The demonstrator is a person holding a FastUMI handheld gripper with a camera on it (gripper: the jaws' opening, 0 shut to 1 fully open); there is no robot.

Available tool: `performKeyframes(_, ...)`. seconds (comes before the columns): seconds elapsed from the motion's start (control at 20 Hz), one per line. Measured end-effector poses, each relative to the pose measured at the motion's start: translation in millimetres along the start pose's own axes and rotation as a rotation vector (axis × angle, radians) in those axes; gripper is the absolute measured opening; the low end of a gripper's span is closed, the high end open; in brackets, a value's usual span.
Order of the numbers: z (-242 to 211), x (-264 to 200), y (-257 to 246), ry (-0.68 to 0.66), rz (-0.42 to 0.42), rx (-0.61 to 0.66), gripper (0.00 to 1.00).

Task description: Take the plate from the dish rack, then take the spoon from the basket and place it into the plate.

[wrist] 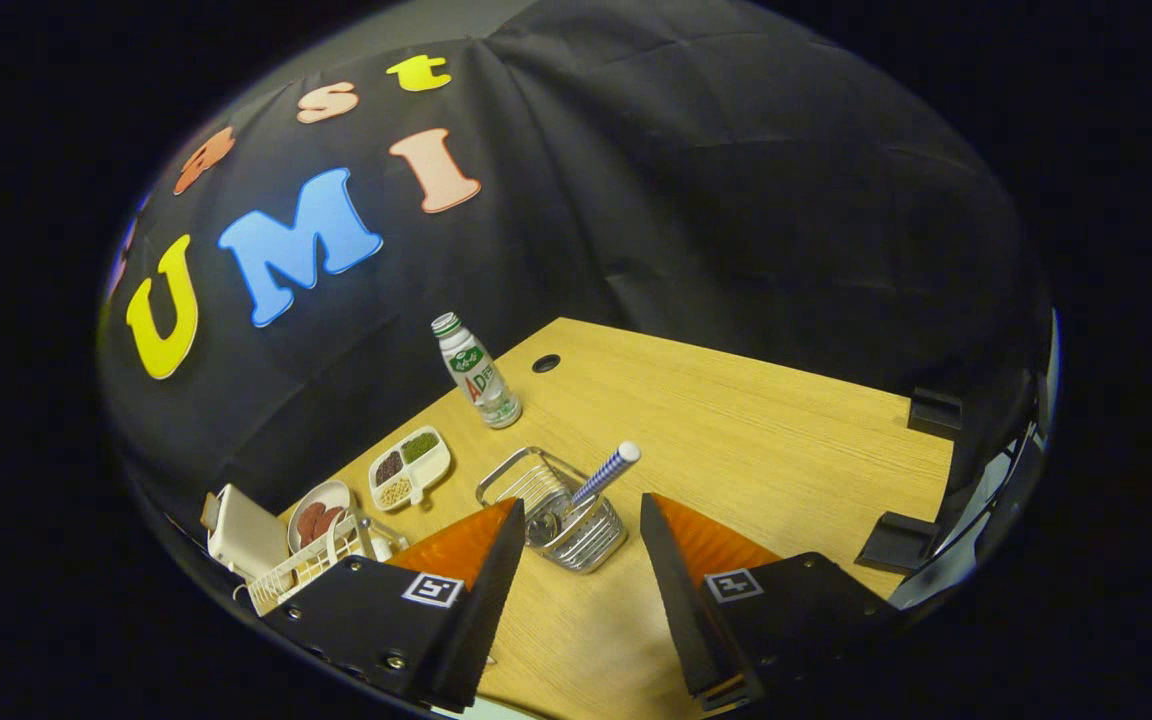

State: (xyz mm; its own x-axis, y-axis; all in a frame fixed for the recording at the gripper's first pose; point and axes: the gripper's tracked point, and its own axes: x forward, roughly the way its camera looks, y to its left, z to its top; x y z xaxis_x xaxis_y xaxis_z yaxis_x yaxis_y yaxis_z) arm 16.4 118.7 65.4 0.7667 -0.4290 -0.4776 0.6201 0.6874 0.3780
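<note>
Wood-grain table (pixel 736 420) shows bare between the jaws, which stand wide apart with nothing held. The gripper (pixel 581 520) hangs above the wire basket (pixel 556 510), just ahead at twelve o'clock, where the spoon (pixel 604 472) leans with its striped handle pointing to one o'clock. At ten o'clock, beside the left finger, the plate (pixel 321 512) sits in the white dish rack (pixel 301 565) (partly hidden). I judge the plate comes first: swing toward ten o'clock, approach its rim edge-on, and avoid snagging the rack wires. A sectioned dish (pixel 410 465) and bottle (pixel 477 372) lie beyond.
</note>
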Motion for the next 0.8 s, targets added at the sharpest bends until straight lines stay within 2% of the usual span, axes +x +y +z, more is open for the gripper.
performKeyframes(0.25, -4.9, 39.3, -0.9, 0.021, -0.021, 0.046, 0.73)
performKeyframes(0.4, -9.2, 54.7, 2.2, 0.025, -0.017, 0.026, 0.73)
performKeyframes(0.45, -4.4, 57.0, 5.3, 0.017, -0.003, 0.018, 0.58)
performKeyframes(0.55, -5.7, 56.5, -0.9, 0.024, -0.032, 0.001, 0.28)
performKeyframes(0.6, -2.7, 47.6, 2.5, 0.014, -0.004, 0.014, 0.28)
performKeyframes(0.75, 6.3, 52.2, 15.6, -0.021, 0.055, 0.023, 0.13)
performKeyframes(0.8, 6.5, 50.3, 16.6, -0.021, 0.045, 0.003, 0.08)
